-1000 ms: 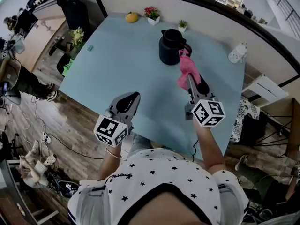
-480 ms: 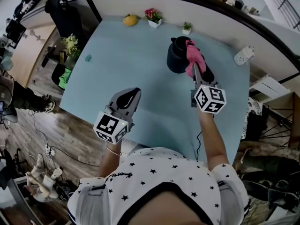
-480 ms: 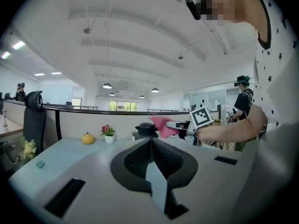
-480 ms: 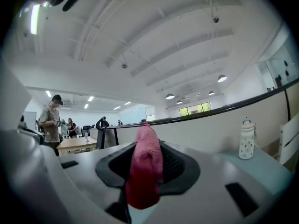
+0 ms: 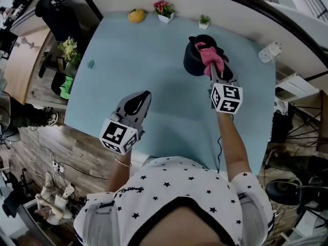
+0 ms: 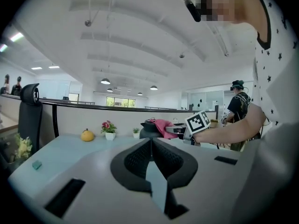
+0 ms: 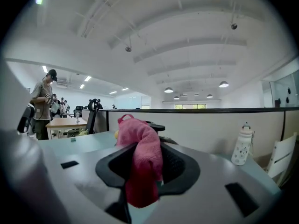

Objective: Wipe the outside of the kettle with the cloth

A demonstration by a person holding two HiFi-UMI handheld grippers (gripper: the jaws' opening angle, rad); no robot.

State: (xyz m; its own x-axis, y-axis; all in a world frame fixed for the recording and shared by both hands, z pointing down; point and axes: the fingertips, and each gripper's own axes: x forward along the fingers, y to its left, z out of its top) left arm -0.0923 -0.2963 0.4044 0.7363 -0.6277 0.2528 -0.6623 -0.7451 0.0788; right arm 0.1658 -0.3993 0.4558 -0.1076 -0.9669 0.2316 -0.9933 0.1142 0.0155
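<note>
Open-plan office — partition wall [image 6: 93,121], office chair [image 6: 29,107], wooden desk [image 7: 63,122] — ceiling lamps [image 7: 224,84]

Open-plan office, white vaulted ceiling [image 7: 187,45] w/ beams & round pendant lamps [image 7: 224,84]. Pale blue table [image 5: 128,60] set against low white partition [image 7: 210,129] w/ dark top rail. Wood-plank floor [image 5: 77,137] beneath. Black office chair [image 5: 54,14] by far left corner, white slatted chair [image 7: 285,155] to the right. Bright windows [image 7: 189,106] far in bkgd.
</note>
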